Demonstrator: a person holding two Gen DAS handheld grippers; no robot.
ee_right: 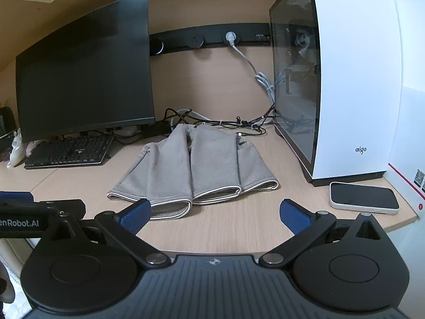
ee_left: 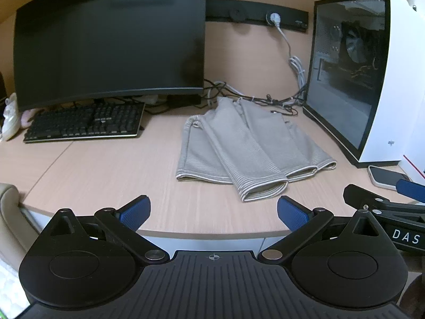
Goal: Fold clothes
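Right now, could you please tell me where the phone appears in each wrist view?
Left wrist: phone at far right edge, beside the right gripper.
Right wrist: phone lower right, on the desk.
Shared landmark: the white computer case right behind it.

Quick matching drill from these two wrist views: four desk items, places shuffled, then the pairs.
Items:
1. keyboard
2. phone
3. grey garment
4. white PC case

Places:
A. middle of the desk, ahead of both open grippers
B. in front of the PC case, near the desk edge
C. far right of the desk
D. under the monitor

Pairs: 1-D, 2-B, 3-A, 4-C
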